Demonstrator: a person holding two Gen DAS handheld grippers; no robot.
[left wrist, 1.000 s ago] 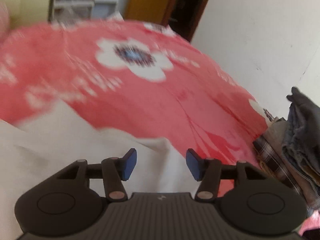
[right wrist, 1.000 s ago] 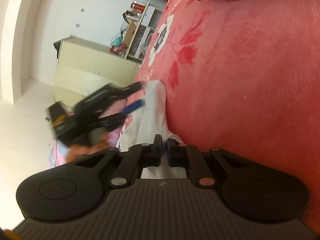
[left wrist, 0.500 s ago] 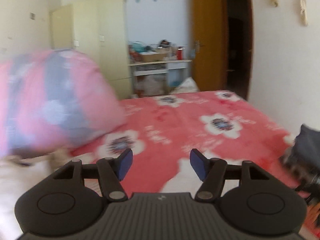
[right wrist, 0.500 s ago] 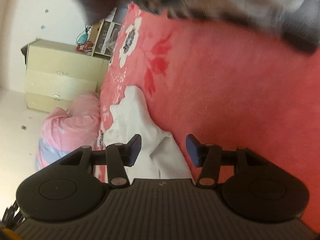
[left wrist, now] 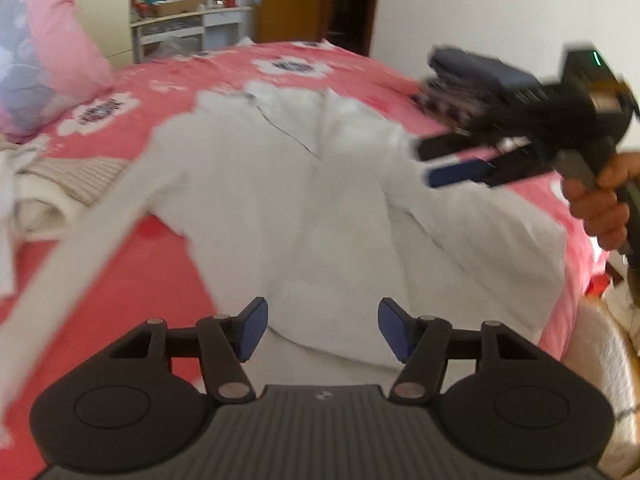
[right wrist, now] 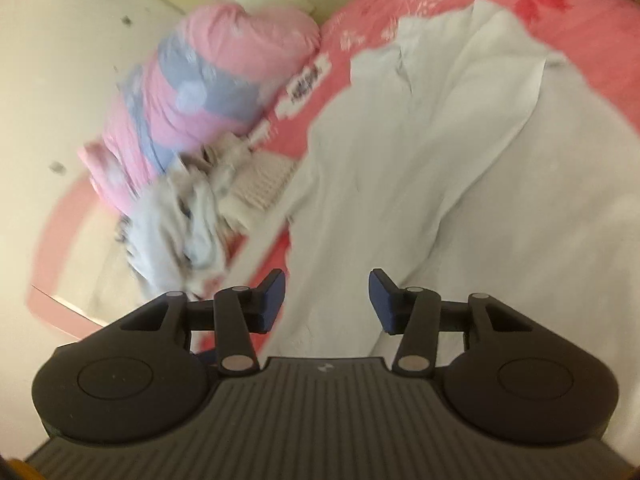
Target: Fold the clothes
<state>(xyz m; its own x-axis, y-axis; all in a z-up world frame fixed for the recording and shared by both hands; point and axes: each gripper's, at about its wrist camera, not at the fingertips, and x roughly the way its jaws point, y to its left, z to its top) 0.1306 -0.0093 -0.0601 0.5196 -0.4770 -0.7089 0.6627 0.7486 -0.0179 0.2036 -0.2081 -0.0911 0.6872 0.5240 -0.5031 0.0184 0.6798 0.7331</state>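
Observation:
A white long-sleeved garment point(left wrist: 304, 184) lies spread on the red flowered bed point(left wrist: 120, 280); it also shows in the right wrist view point(right wrist: 460, 168). One sleeve point(left wrist: 80, 240) runs toward the left front. My left gripper point(left wrist: 322, 330) is open and empty, hovering over the garment's near hem. My right gripper point(right wrist: 326, 300) is open and empty above the garment's left side; it also shows in the left wrist view point(left wrist: 456, 164), held by a hand over the garment's right shoulder.
A pile of unfolded clothes point(right wrist: 208, 208) lies at the bed's left, also in the left wrist view point(left wrist: 48, 184). A pink and blue quilt point(right wrist: 208, 92) sits behind it. Folded dark clothes point(left wrist: 468, 88) rest at the right. A shelf point(left wrist: 188, 28) and door point(left wrist: 292, 0) stand beyond.
My right gripper opened and let go of the white garment, which now lies spread on the bed. Both grippers swung round to face it.

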